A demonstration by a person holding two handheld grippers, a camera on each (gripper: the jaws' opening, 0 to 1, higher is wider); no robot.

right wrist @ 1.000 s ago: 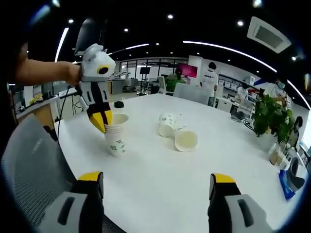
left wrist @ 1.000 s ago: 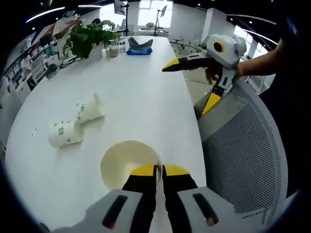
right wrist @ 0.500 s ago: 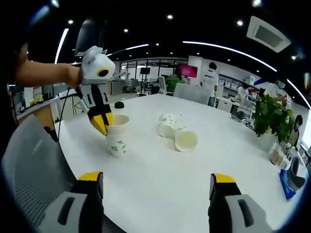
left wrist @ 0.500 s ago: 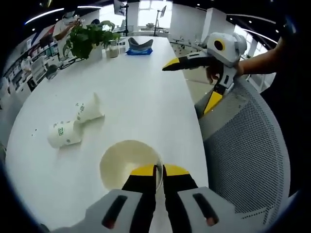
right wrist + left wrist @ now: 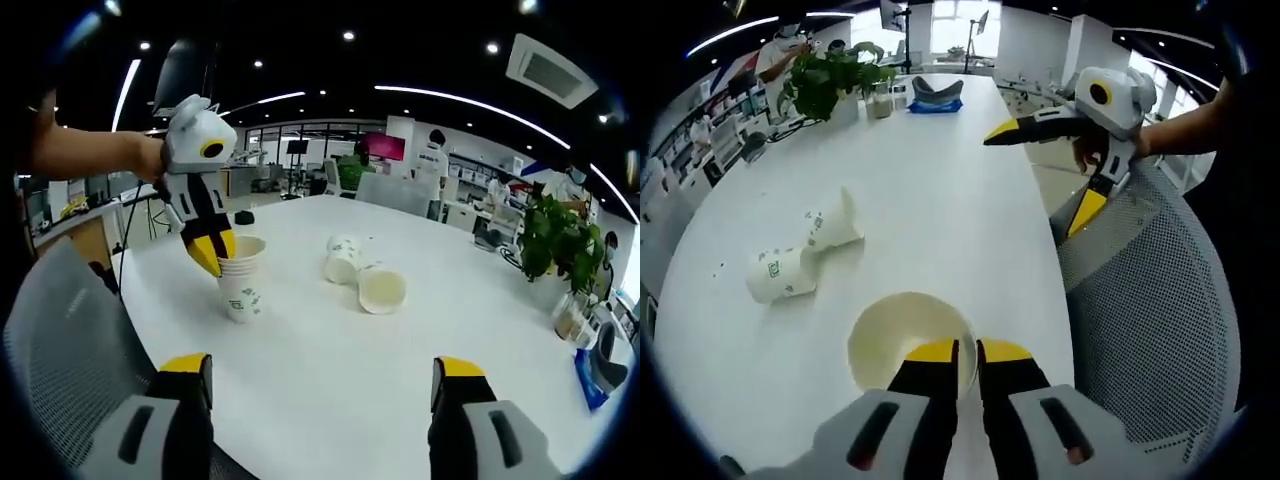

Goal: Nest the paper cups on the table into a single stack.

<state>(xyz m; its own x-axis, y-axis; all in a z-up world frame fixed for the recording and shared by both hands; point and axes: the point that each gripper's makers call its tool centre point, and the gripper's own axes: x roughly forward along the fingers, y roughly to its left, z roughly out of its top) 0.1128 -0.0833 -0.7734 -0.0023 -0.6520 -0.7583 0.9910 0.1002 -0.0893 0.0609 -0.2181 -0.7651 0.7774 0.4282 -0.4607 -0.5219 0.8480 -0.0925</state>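
1. The left gripper (image 5: pixel 966 352) pinches the near rim of an upright stack of cups (image 5: pixel 908 338), its yellow-tipped jaws pressed almost together on the rim wall, one inside the mouth and one outside.
2. In the right gripper view the same gripper (image 5: pixel 212 258) comes down from above onto the stack (image 5: pixel 241 286), which stands on the white table (image 5: pixel 330 370) ahead and left of the right gripper's own jaws.
3. The right gripper (image 5: pixel 325 385) holds nothing; its two jaws stand spread wide, one at each side of the view's lower edge.
4. In the left gripper view that right gripper (image 5: pixel 1065 165) is raised over the table's edge, ahead and right of the left jaws, a hand (image 5: pixel 1090 150) on it, jaws wide apart.
5. Two loose cups lie on their sides, touching, ahead and left of the left jaws: a nearer cup (image 5: pixel 782 275) and a farther cup (image 5: pixel 835 228).
6. From the right gripper they lie ahead between the jaws, beyond the stack.
7. A mesh chair back (image 5: pixel 1150 300) sits right of the left jaws; a potted plant (image 5: pixel 825 85) stands at the table's far end.
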